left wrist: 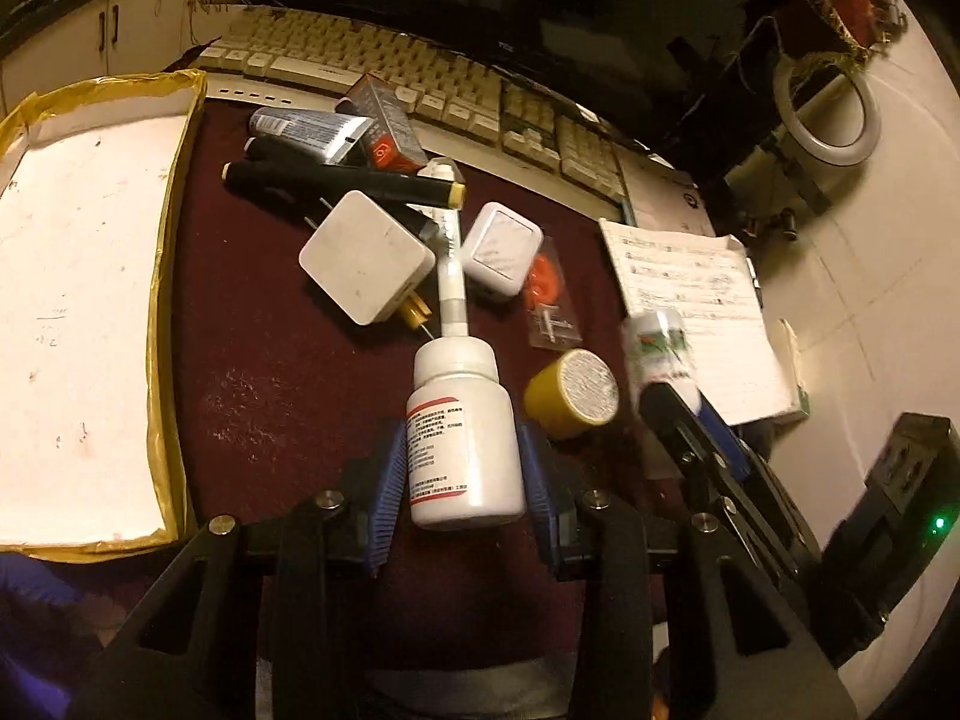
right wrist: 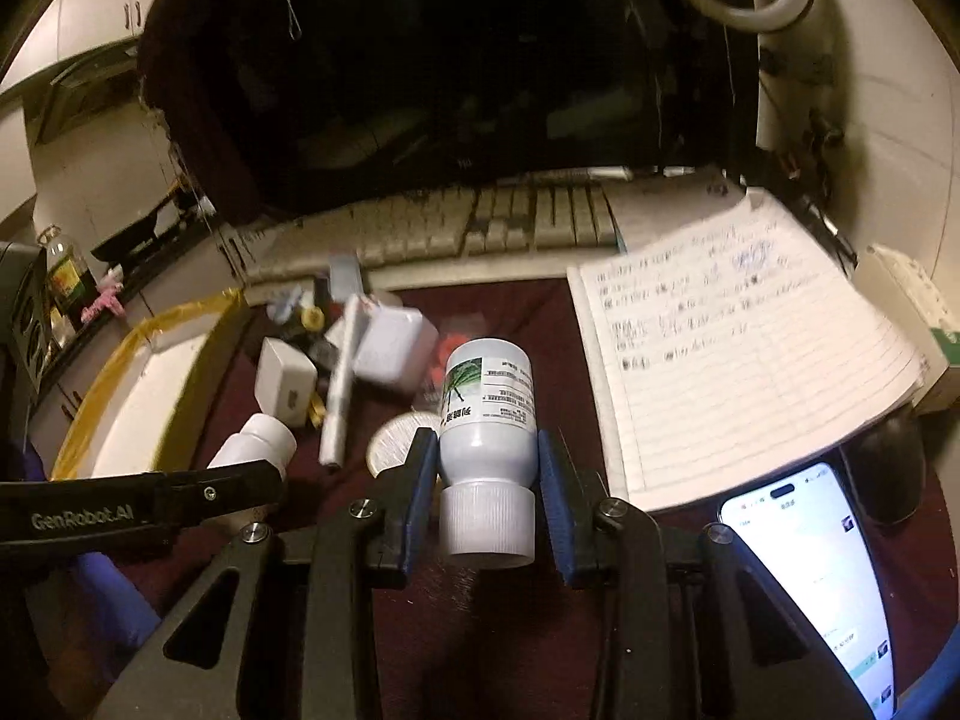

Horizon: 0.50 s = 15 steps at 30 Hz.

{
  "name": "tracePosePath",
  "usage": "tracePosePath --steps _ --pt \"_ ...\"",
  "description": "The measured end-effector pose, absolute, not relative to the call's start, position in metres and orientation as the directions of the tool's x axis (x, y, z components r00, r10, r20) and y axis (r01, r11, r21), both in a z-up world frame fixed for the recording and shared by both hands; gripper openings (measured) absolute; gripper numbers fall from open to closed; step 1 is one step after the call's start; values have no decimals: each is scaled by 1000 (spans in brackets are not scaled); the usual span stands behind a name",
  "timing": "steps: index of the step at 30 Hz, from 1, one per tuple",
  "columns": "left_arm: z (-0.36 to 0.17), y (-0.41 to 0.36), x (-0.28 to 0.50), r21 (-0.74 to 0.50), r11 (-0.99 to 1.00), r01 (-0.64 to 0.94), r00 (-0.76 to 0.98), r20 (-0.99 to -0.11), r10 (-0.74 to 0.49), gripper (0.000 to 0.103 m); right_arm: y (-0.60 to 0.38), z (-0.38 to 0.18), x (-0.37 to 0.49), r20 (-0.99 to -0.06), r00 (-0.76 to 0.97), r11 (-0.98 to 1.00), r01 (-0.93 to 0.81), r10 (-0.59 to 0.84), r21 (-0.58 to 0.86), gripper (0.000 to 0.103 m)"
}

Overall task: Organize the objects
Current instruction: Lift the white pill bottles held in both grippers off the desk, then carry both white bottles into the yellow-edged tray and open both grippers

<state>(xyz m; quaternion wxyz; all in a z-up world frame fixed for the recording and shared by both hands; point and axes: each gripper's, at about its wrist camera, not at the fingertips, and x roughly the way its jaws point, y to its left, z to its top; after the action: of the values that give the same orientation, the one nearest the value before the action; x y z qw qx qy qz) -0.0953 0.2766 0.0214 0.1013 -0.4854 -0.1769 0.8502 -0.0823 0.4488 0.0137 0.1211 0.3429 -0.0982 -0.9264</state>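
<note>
Dark red cloth covers the desk, with a beige keyboard along the far edge and a black monitor behind it. At the left side lies a flat white tray with yellow tape on its rim. An open lined notebook lies at the right, and a lit phone is near its lower corner. The left gripper has its blue pads pressed on both sides of a white bottle with a red-edged label, cap pointing away from the camera. The right gripper is clamped on a second white bottle with a green leaf label, and here the ribbed cap points toward the camera. Between the tray and the notebook a small heap of objects is on the cloth: a white square charger, a smaller white adapter, two black pens, a blue-grey tube, a grey and orange carton, a white syringe-like stick, an orange item in a clear bag and a yellow cap. The yellow cap is just beside the left gripper's bottle, at its right.
</note>
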Motion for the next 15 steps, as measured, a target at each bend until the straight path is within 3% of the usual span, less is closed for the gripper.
tracePosePath --steps 6,15 --pt "34 257 -83 -476 -879 6 -545 -739 397 35 439 20 -80 -577 -726 -921 214 -374 326 30" --pt "57 172 -59 -538 -830 148 -660 -679 322 35 394 34 -85 -504 -599 -779 412 -623 472 30"
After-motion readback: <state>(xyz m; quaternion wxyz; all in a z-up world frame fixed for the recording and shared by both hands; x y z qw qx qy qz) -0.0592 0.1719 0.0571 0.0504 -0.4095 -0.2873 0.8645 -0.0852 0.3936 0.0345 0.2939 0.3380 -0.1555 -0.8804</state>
